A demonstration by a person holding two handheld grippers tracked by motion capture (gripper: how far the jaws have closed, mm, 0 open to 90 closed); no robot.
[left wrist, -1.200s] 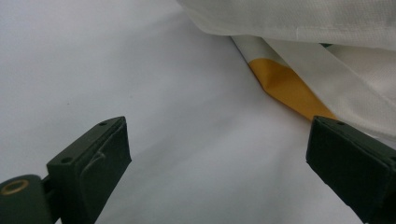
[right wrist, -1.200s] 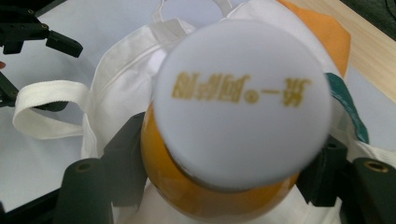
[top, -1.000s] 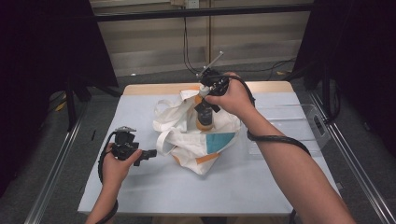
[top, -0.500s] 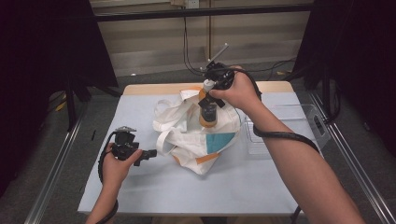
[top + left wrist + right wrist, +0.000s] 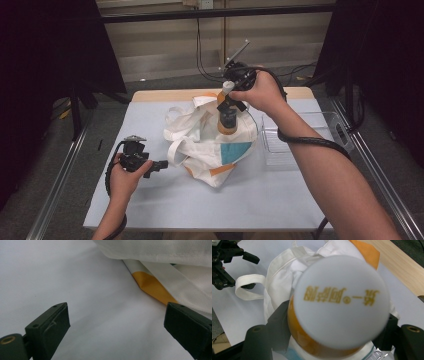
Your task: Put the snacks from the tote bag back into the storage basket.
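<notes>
In the right gripper view the bottle (image 5: 339, 307) sits so close that its white cap is blurred; the gold characters printed there cannot be read, and its orange body is mostly hidden under the cap and cut by the bottom edge. In the high view the right tool (image 5: 229, 104) covers the bottle's top. In the left gripper view the bag (image 5: 175, 270) runs off the top and right edges.

Orange bottle held above a white tote bag

The orange bottle (image 5: 227, 120), white-capped with gold lettering, stands upright over the crumpled white cloth bag (image 5: 210, 145), which lies mid-table showing teal and orange patches, one strap looped out to its left.
</notes>
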